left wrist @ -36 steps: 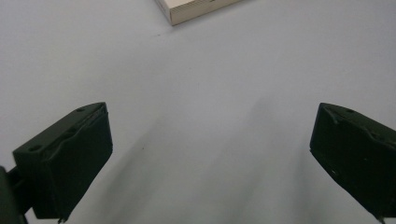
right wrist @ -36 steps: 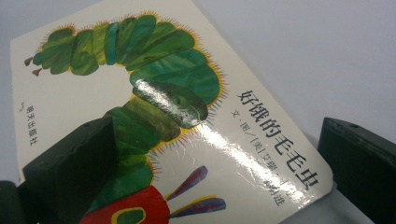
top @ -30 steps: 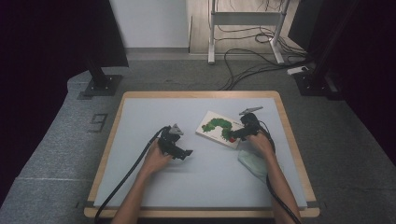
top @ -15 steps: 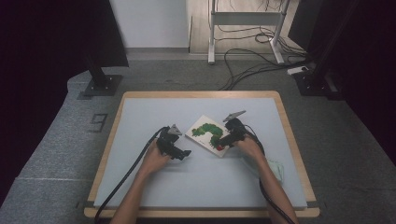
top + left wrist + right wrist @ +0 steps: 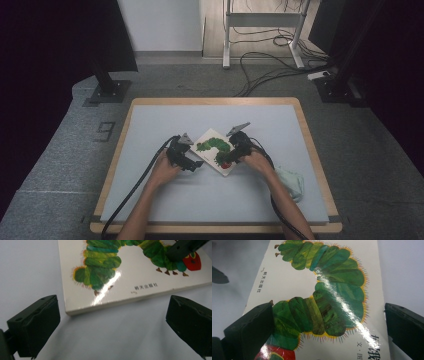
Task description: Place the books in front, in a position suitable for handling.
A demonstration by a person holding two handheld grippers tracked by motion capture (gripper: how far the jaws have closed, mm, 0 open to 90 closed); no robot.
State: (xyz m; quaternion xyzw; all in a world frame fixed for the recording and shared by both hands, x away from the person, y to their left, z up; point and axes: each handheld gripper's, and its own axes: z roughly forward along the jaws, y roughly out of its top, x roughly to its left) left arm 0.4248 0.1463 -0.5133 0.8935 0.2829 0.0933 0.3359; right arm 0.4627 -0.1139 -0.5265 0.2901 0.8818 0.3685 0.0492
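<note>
Book (image 5: 214, 150) lies flat mid-bench (image 5: 150, 120), a pale grey top with wooden rim on grey carpet (image 5: 60, 150). Left tool (image 5: 192, 165) and right tool (image 5: 227, 159) both gape wide, empty. Cables (image 5: 265, 75) trail far behind.

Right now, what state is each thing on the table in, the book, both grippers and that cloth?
Book: closed, lying flat on the table, cover up.
Left gripper: open, jaws wide at the book's near corner, not touching it.
Right gripper: open, jaws spread over the cover.
Cloth: crumpled by the right forearm.

Pale green cloth (image 5: 292, 181) near table's (image 5: 150, 115) right edge, floor cables (image 5: 265, 80)
</note>
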